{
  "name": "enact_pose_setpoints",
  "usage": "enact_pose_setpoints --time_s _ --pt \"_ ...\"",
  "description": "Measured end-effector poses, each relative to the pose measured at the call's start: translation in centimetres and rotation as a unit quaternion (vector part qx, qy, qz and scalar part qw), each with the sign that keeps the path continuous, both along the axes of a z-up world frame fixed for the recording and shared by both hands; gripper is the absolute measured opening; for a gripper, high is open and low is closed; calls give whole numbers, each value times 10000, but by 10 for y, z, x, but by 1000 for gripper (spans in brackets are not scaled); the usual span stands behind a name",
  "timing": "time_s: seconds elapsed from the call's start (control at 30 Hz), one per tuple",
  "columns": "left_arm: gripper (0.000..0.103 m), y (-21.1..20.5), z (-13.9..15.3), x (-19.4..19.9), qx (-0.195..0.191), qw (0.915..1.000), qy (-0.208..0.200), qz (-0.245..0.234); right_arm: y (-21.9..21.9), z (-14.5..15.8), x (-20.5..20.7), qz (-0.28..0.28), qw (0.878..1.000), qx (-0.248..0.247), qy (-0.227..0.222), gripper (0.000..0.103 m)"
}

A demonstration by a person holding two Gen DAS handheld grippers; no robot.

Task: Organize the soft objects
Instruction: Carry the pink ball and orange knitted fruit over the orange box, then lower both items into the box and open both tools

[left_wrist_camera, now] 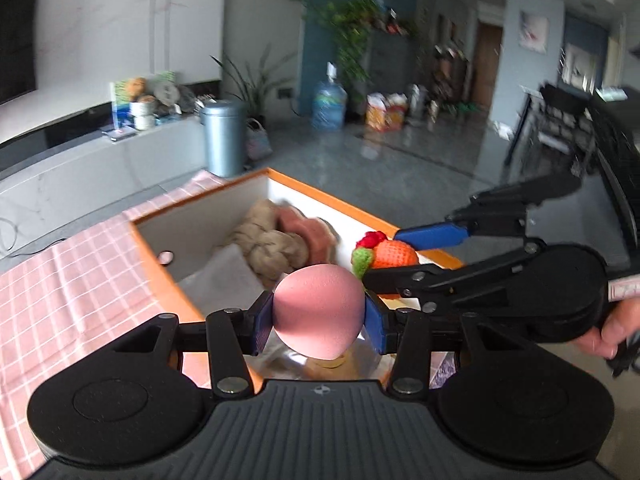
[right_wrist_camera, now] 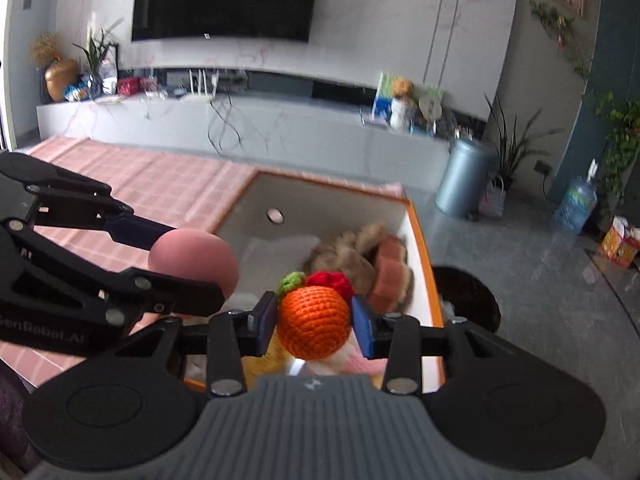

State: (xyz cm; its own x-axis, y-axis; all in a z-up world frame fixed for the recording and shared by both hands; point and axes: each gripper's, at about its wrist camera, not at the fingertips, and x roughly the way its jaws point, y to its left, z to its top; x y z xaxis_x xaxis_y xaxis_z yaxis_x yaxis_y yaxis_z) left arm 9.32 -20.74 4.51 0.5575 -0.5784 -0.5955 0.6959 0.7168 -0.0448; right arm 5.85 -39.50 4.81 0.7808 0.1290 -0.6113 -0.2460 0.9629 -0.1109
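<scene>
1. We hold a pink sponge ball in our left gripper, its jaws clamped on the ball's two sides at the lower centre of the left wrist view, above the near edge of the orange-rimmed box.
2. Our right gripper has its jaws clamped on a crocheted orange fruit, low in the centre of the right wrist view, also over the box.
3. The two grippers sit just beside each other: in the right view the left one fills the left of the frame, the ball close to the fruit. We judge that a careless lowering could knock the linkages together and shake a piece loose.
4. Both pieces are round and squashy, so a slack grip could let either roll out; if it falls outside the rim it lands on the checked cloth of the tabletop or on the floor.
5. Knitted pieces already fill the box's far right corner, so dropping onto that heap could send the ball or fruit bouncing over the wall.
</scene>
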Motion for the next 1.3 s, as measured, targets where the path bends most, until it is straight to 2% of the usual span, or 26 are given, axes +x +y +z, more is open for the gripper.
enact_pose_setpoints --time_s 0.3,0.57,0.77,0.9,1.0,1.07,1.2,1.3 --pt "53 -34 -27 18 505 9974 322 -397 -18 -23 39 112 9968 -388 693 40" --pt "54 -48 -46 33 982 9904 721 -652 -18 -43 57 302 9903 -587 1226 40" --pt "55 -51 -50 44 974 9867 1059 -755 -23 -55 69 234 9854 -425 1633 41" --pt "58 -48 -54 49 790 9855 1330 -702 -23 -57 71 254 9845 -485 1667 41" --pt "64 -43 -54 48 669 9867 1337 -646 -24 -53 69 293 9849 -521 1627 42" --pt "64 -42 -52 46 652 9874 1289 -640 -24 -51 68 291 9855 -583 1567 51" --pt "74 -41 -45 40 612 9888 1208 -629 -27 -42 63 311 9871 -609 1448 57" --pt "77 -37 -40 39 594 9901 1150 -543 -28 -36 59 326 9880 -619 1377 63"
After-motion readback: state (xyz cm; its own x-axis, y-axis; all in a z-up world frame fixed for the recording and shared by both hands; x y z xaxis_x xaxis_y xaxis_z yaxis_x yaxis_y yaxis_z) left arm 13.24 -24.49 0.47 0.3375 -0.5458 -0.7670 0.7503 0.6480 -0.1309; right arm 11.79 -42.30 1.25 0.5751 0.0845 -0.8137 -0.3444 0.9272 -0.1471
